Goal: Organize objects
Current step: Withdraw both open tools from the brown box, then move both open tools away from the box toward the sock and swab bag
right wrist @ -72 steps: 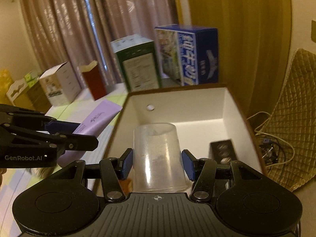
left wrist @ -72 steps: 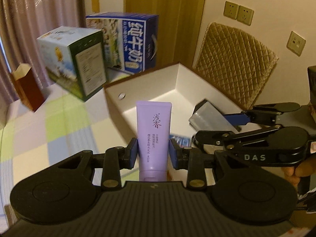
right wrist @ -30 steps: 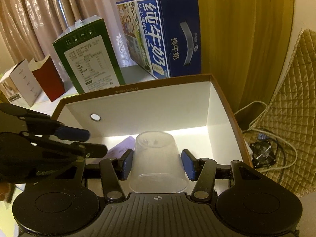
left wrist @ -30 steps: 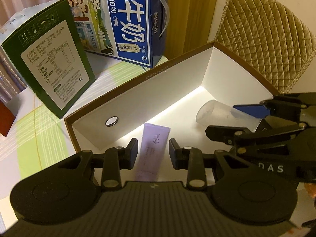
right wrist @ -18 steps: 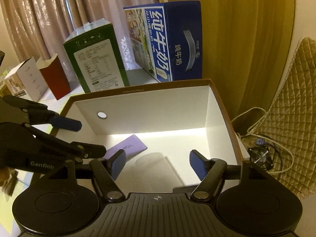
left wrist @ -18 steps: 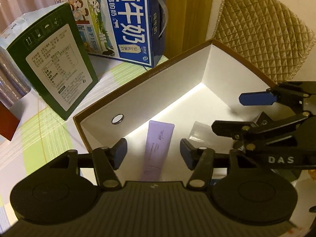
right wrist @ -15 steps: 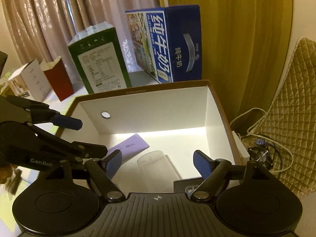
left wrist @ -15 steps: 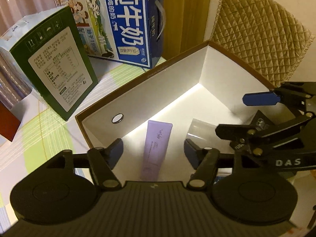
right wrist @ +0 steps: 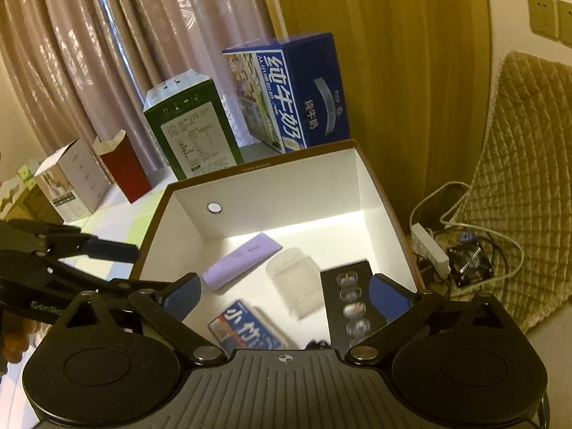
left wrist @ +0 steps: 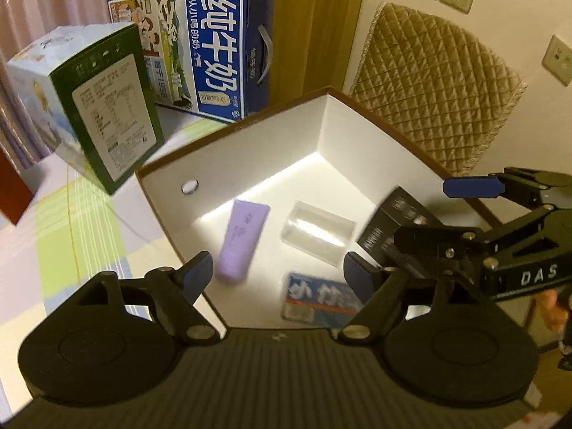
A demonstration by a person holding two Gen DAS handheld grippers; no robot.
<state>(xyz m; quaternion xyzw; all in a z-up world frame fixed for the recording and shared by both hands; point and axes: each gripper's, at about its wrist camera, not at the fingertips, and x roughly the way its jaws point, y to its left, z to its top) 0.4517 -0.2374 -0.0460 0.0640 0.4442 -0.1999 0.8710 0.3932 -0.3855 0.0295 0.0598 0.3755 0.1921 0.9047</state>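
A: Now that both tongs have let go, the big change sits inside the white box [left wrist: 250, 150]. A couple of seconds ago the left tongs [left wrist: 277, 273] gripped the purple tube [left wrist: 241, 241] and the right tongs [right wrist: 284, 291] gripped the clear plastic cup [right wrist: 295, 286]; now both pairs stand spread wide, holding nothing, and both things lie flat on the box floor.

B: So that pair counts as put away?

A: It looks so. The tube lies toward the wall with the round hole, the cup just beside it, apart from it. The tongs have also lifted back from the box, so the next thing to sort would have to come from elsewhere.

B: Taking things from largest to smallest, what does one camera give that the other lacks?

A: The right wrist view shows the desk [right wrist: 118, 221] running away leftward, with a grey carton [right wrist: 71, 182] and a red carton [right wrist: 123, 169] standing on it; the left view catches only a sliver of red. It also shows the floor beside the box, with a power strip [right wrist: 430, 246] and a small fan [right wrist: 470, 261] among cables.

B: And the left view?

A: It shows the black box [left wrist: 391, 221] leaning tilted against the side wall, while the right view shows its face, a row of small glassy rounds. The blue packet [left wrist: 318, 298] near the front wall appears in both, blurred.
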